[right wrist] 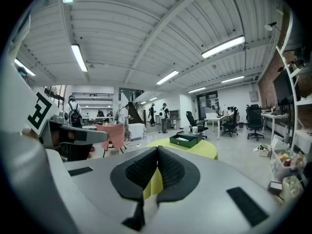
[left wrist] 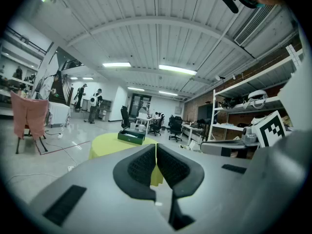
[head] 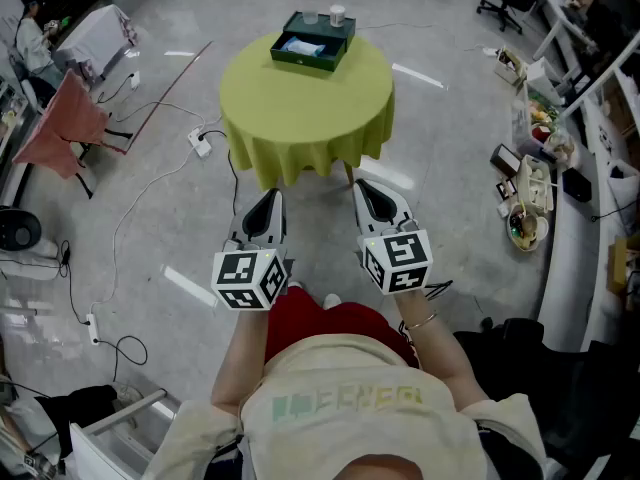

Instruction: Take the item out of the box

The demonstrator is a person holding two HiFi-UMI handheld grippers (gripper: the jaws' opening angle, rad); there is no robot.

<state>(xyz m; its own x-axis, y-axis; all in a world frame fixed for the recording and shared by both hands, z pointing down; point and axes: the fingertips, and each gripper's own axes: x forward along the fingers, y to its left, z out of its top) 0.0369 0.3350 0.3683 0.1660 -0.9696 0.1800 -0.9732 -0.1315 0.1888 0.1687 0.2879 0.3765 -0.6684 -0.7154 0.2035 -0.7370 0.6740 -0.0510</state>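
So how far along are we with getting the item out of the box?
Nothing looks done: the pale item lies inside the open green box on the round table. In hand, nothing: the left gripper and right gripper are both shut, empty, short of the table. Remaining: approach, open a gripper, lift the item out.

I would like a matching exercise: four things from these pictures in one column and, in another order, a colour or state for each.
Things:
1. box
2. tablecloth
3. left gripper
4. draped cloth

Colour or state:
A. yellow-green
B. jaws shut, nothing between them
C. dark green
D. pink

Pairs: 1-C, 2-A, 3-B, 4-D
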